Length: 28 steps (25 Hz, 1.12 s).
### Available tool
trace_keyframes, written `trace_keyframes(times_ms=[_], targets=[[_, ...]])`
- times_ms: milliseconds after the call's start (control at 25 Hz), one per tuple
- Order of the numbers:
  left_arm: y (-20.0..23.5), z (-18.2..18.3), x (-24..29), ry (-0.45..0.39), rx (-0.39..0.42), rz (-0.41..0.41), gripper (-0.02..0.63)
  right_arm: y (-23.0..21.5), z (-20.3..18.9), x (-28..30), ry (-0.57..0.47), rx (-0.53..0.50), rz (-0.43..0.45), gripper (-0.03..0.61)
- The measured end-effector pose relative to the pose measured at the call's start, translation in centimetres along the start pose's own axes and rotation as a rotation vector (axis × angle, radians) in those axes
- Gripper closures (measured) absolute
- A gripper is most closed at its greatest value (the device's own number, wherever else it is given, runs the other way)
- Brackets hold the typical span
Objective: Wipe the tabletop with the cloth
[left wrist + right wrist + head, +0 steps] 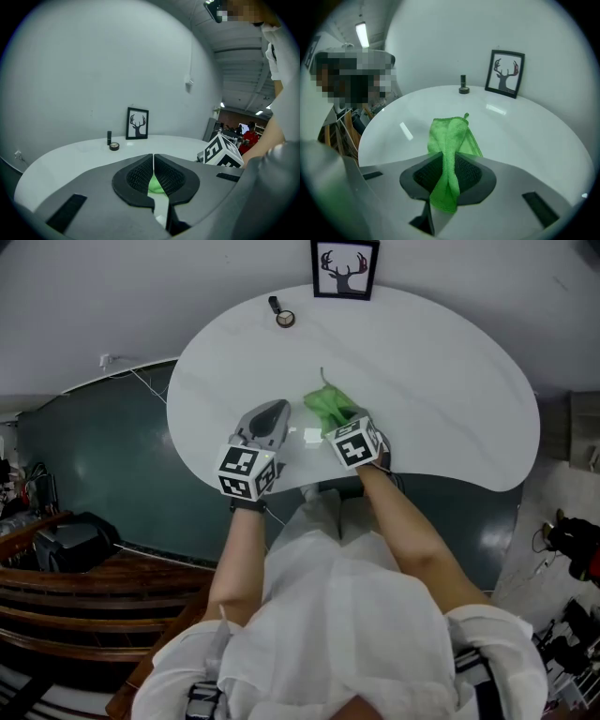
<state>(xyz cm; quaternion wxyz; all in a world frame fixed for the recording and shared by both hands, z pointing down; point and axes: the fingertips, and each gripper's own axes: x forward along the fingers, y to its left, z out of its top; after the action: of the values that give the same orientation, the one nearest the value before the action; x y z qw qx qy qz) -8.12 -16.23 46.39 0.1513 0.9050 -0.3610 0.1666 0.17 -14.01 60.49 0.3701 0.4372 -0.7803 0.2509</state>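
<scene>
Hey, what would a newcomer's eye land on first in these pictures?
The bright green cloth, clamped in the right claw and draped onto the white tabletop near its front edge. Next, the black-framed deer picture standing at the table's far edge.

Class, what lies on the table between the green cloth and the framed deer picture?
Nothing: the head view shows only bare white tabletop between the cloth and the picture.
</scene>
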Motion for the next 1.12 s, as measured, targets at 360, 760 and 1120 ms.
trace_keyframes(times_ms=[360,760,1120], targets=[[-8.2,0.8,5.7,0.001,0.014,-0.059,0.592,-12.3,-7.1,-5.8,-0.005,0.135,-0.111,0.506],[-15.8,-0.1,10.6,0.014,0.020,-0.120,0.594,-23.4,-15.7,-12.3,0.004,0.256,-0.250,0.506],[-20.0,-0.8,13.0,0.030,0.024,-0.154,0.592,-30.6,-23.1,-18.1,0.020,0.349,-0.363,0.506]])
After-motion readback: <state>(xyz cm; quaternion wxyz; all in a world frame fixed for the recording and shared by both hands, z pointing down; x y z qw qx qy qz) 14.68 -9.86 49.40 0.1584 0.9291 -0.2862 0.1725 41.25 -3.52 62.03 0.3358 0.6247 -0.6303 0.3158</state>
